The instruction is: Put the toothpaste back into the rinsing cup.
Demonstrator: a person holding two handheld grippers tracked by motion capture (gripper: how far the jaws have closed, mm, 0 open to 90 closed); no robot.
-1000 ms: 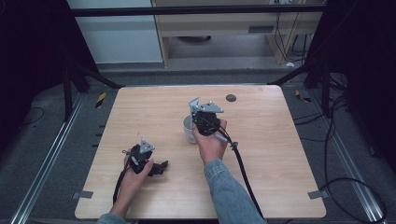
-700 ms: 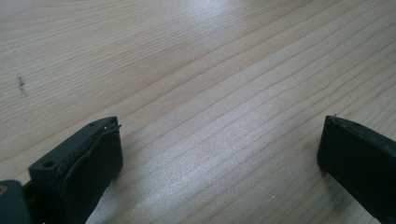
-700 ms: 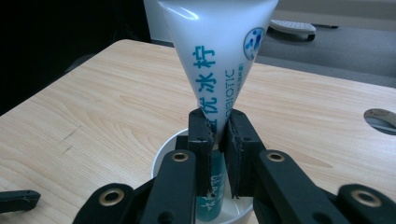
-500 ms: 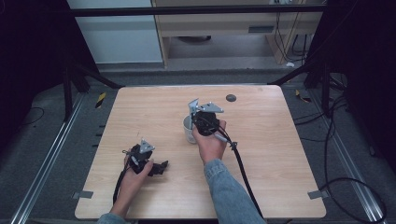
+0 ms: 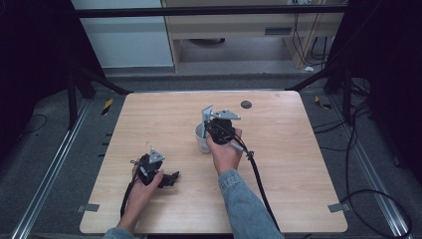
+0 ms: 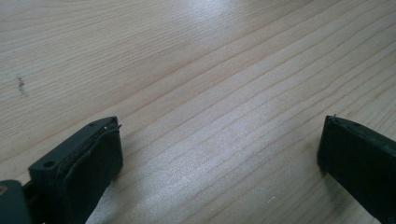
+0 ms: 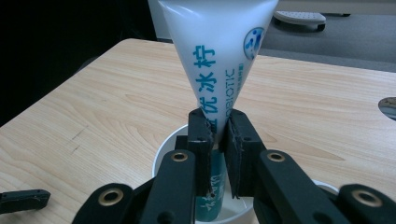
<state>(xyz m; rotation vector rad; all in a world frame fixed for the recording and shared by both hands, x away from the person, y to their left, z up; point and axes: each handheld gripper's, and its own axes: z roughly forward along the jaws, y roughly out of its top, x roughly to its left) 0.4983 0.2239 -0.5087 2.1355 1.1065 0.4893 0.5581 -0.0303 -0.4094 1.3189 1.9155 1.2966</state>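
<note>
A white tube with blue lettering stands upright, its lower end down inside a white cup. My right gripper is shut on the tube just above the cup's rim. From the high view the cup stands near the table's middle, with the right gripper over it. My left gripper lies low on the table at the front left. Its jaws stand wide apart in the left gripper view, with only bare wood between them.
The wooden table has a small dark round disc near its far edge, also visible at the right edge of the right gripper view. A black cable trails from the right gripper toward the front edge.
</note>
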